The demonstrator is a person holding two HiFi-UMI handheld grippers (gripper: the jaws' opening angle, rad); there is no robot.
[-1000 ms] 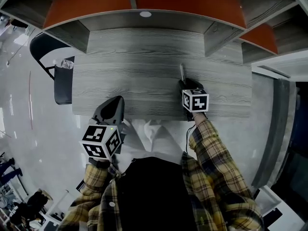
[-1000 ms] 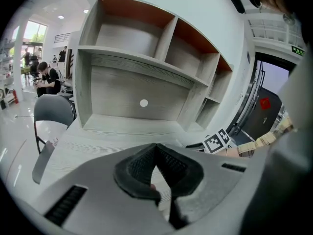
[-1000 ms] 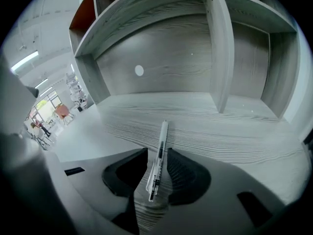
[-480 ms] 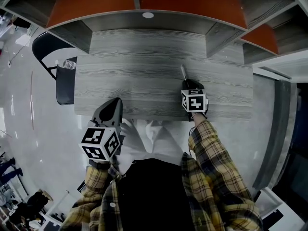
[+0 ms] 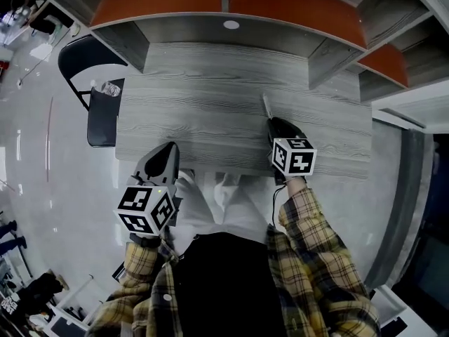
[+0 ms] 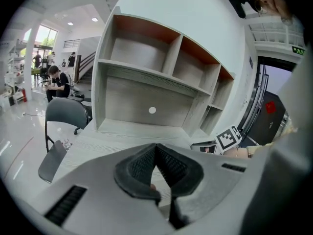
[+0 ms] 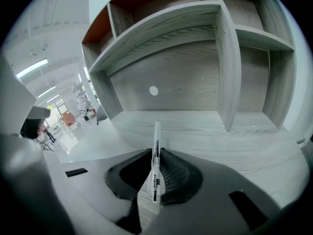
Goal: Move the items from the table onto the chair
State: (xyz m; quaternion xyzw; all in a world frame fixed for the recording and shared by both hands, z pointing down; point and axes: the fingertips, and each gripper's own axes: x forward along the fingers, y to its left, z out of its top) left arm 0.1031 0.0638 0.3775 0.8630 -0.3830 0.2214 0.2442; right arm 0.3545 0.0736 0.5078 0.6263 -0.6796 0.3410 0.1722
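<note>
Jaws first: the right gripper (image 5: 275, 126) has just been closing, and it's got it, pads pinching a pen (image 5: 266, 105) between them. Over on the other side, the left gripper (image 5: 166, 152) has its jaws pressed together on nothing at all, hovering at the near edge of the table.

Big picture now. The grey wood-grain table (image 5: 210, 104) is bare apart from that pen, and so are the compartments of the shelf unit (image 5: 231, 27) behind it. Off the table's left end sits the dark chair (image 5: 100, 121), and there's already a small clear item (image 5: 108, 88) lying on its seat, too small to name from here.

So where does that leave us? By my reading, one thing is delivered, and the pen is the last item left to go. The grab looks done; the carry across to the chair, well apart from the right gripper, and the release on the seat are both to come.

And the pen itself: slim, pale barrel with dark print along it. In the right gripper view the pen (image 7: 156, 151) runs straight along the line of the jaws, gripped at its near part, most of its length poking forward towards the shelves. It looks centred and straight, though a thin, smooth barrel like that could swivel in the pads on the swing left.
</note>
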